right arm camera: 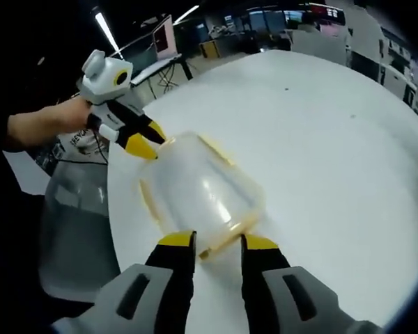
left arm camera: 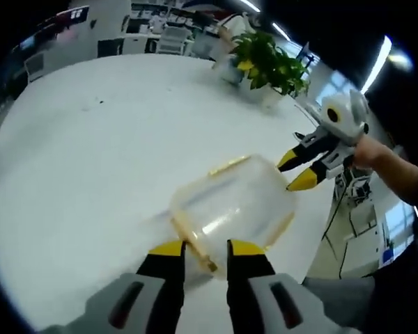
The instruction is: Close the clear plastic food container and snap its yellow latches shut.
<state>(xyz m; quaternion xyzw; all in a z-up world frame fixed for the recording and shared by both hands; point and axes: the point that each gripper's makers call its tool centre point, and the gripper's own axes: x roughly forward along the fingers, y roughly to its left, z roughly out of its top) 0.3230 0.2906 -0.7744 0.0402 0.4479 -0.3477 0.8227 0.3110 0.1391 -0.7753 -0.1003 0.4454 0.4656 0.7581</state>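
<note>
**Two grippers flanking a clear container on the white bench**

The clear plastic food container (left arm camera: pixel 233 209) is sitting on the round white bench (left arm camera: pixel 90 153), its lid on top, and nothing is showing inside through its walls. In the left gripper view it is lying just ahead of the left gripper (left arm camera: pixel 205 254), whose yellow-tipped jaws are standing spread apart with a yellow latch (left arm camera: pixel 195 247) in the gap between them; whether the tips are touching it I cannot tell. The container's long axis is running away from these jaws, up and to the right, toward the right gripper (left arm camera: pixel 297 170), held by a hand (left arm camera: pixel 373 149) at the far end.

In the right gripper view the container (right arm camera: pixel 198 195) is stretching from the right gripper (right arm camera: pixel 218 245) away toward the left gripper (right arm camera: pixel 146 142) at its far end. The right jaws are spread too, a latch (right arm camera: pixel 219 243) lying between their tips. The far gripper's tips are resting right at the container's edge.

A potted green plant (left arm camera: pixel 268 62) is standing on the bench well beyond the container.
</note>
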